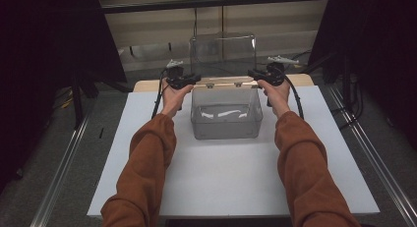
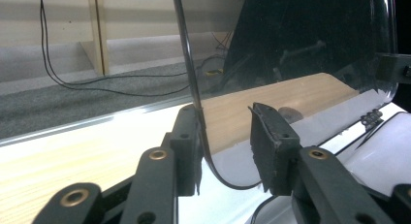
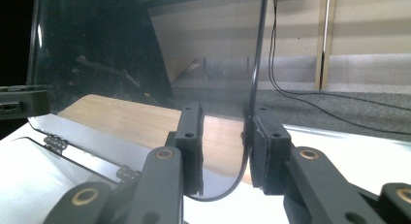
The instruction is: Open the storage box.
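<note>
Both grippers, left (image 1: 189, 80) & right (image 1: 256, 72), straddle side edges of upright clear lid (image 1: 222, 52) on bin (image 1: 226, 120) mid-table; jaws slack, one pad each touching, not clamped. Risk: unsupported lid could swing shut on hinges (image 1: 223, 84).

Under my work lies a flat white board (image 1: 231, 173), and behind it I see a pale wooden plank (image 1: 147, 84). Grey carpet (image 1: 54, 153) surrounds them, with thin black cables (image 2: 97, 81) trailing across it.
</note>
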Motion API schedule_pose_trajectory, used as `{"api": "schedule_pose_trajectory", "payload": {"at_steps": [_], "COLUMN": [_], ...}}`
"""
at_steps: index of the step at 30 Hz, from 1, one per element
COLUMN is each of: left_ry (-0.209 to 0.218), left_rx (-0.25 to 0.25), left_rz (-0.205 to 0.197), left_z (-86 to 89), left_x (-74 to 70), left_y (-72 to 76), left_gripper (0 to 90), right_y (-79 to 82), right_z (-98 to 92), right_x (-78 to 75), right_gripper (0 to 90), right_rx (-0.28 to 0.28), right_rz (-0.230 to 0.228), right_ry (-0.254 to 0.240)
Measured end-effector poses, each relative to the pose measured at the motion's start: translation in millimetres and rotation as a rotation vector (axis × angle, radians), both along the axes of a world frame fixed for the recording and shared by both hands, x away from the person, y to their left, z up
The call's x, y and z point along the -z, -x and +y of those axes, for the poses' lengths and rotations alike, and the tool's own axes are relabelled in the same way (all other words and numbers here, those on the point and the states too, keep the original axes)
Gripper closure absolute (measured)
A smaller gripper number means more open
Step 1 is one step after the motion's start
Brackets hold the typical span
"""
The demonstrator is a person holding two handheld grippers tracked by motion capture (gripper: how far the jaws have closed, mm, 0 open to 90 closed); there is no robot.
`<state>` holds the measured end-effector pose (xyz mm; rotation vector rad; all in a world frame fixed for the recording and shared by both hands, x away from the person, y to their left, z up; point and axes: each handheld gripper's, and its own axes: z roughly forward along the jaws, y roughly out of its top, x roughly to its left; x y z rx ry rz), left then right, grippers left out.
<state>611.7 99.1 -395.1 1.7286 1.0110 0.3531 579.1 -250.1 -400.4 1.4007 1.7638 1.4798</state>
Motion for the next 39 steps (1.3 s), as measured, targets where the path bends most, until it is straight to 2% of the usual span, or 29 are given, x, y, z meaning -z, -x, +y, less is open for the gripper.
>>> {"api": "schedule_pose_trajectory", "payload": {"at_steps": [11,16,20,26,31,36,39], "left_ry": [0.017,-0.002,0.008,-0.012,-0.010,-0.014,-0.013], "left_rx": [-0.003,-0.002,-0.006,-0.012,-0.011,-0.022,-0.026], "left_rz": [0.034,0.038,0.055,0.061,0.073,0.105,0.106], "left_z": [0.3,-2.0,-1.9,-2.7,-2.2,-2.1,-3.2], "left_x": [3.3,4.5,5.3,5.7,6.4,7.0,6.5], "left_y": [-3.2,-4.2,-5.1,-5.3,-6.1,-6.5,-6.1], "left_gripper": [62.0,58.1,57.3,55.2,54.5,52.8,52.0], "right_y": [-5.2,-6.0,-7.3,-8.8,-9.6,-10.6,-11.1], "right_z": [0.6,1.0,0.5,-1.0,-0.8,-0.1,-1.0], "right_x": [0.8,2.8,5.2,8.0,9.1,12.2,13.5], "right_gripper": [66.3,64.7,64.1,63.3,63.1,60.9,60.7], "right_rx": [-0.002,0.000,0.000,-0.002,0.003,0.011,0.006], "right_rz": [0.044,0.056,0.068,0.089,0.102,0.127,0.133], "right_ry": [-0.008,-0.009,-0.027,-0.045,-0.055,-0.073,-0.083]}}
